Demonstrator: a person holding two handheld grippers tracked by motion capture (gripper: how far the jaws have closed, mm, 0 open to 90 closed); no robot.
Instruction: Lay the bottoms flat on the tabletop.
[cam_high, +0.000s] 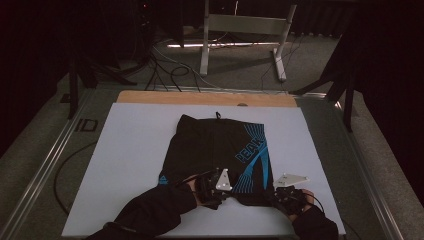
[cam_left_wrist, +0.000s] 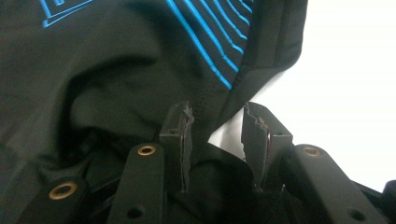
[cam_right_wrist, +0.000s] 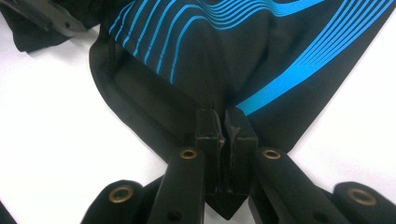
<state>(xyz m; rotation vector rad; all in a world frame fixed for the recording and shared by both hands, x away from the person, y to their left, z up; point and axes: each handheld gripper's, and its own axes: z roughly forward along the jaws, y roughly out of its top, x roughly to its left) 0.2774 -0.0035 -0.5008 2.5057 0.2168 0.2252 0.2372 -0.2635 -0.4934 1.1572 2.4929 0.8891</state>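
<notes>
Black shorts (cam_high: 220, 150) w/ blue stripes lying flat at centre of white board (cam_high: 135, 150).
Right gripper (cam_right_wrist: 225, 122) is pinching shorts' near hem, jaws pressed together; left gripper (cam_left_wrist: 215, 125), jaws spread, is straddling a raised hem fold beside it.

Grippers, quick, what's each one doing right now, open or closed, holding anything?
Left gripper: open, jaws apart around a hem of the black shorts, not clamped.
Right gripper: closed, pinching the shorts' hem.

Shorts (cam_high: 220, 150) on the board (cam_high: 125, 165), both grippers at their near edge.
</notes>
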